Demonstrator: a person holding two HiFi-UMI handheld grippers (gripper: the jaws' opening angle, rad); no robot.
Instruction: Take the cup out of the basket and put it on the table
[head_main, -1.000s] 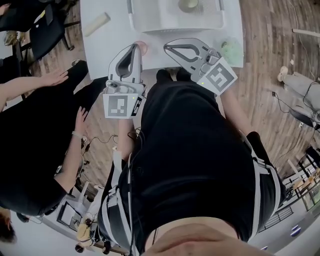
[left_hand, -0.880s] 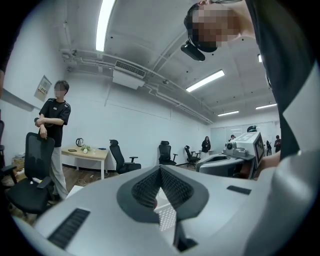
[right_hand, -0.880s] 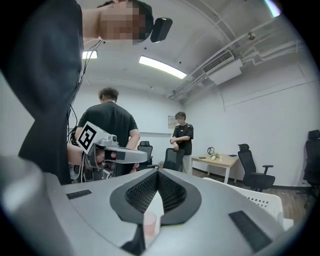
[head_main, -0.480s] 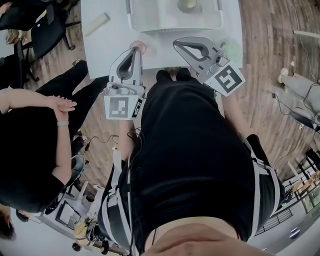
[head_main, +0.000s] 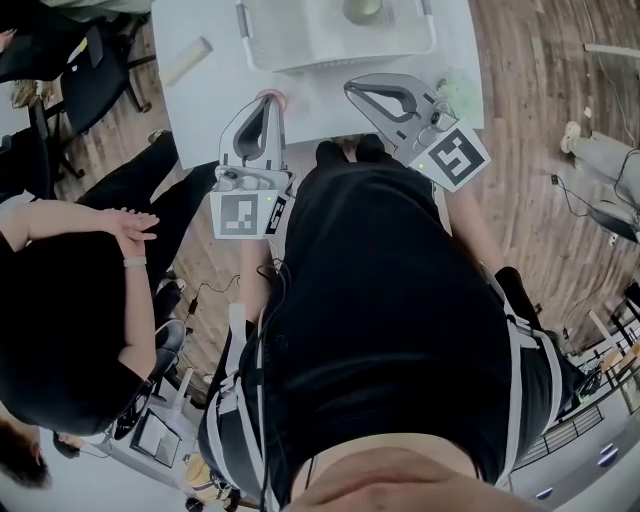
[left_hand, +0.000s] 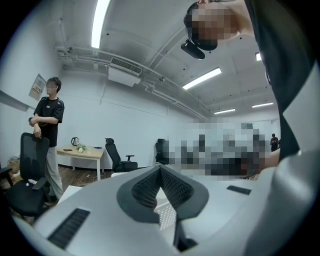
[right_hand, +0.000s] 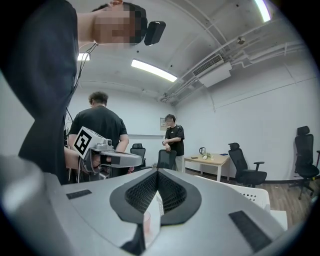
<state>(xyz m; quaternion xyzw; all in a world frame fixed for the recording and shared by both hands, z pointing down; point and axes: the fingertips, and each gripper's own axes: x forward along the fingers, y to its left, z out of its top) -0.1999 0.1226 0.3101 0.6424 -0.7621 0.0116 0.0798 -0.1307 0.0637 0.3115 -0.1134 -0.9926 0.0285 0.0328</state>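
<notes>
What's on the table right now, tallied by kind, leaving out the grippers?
Basket: 1
Cup, in the basket: 1
Beige cylinder: 1
Pink round item: 1
Pale green item: 1
Total: 5

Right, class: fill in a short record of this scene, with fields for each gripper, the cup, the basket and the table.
left gripper: shut, holding nothing
right gripper: shut, holding nothing
cup: inside the basket, untouched
basket: white, on the table, beyond both grippers
table: white
task stage: cup not yet taken out
</notes>
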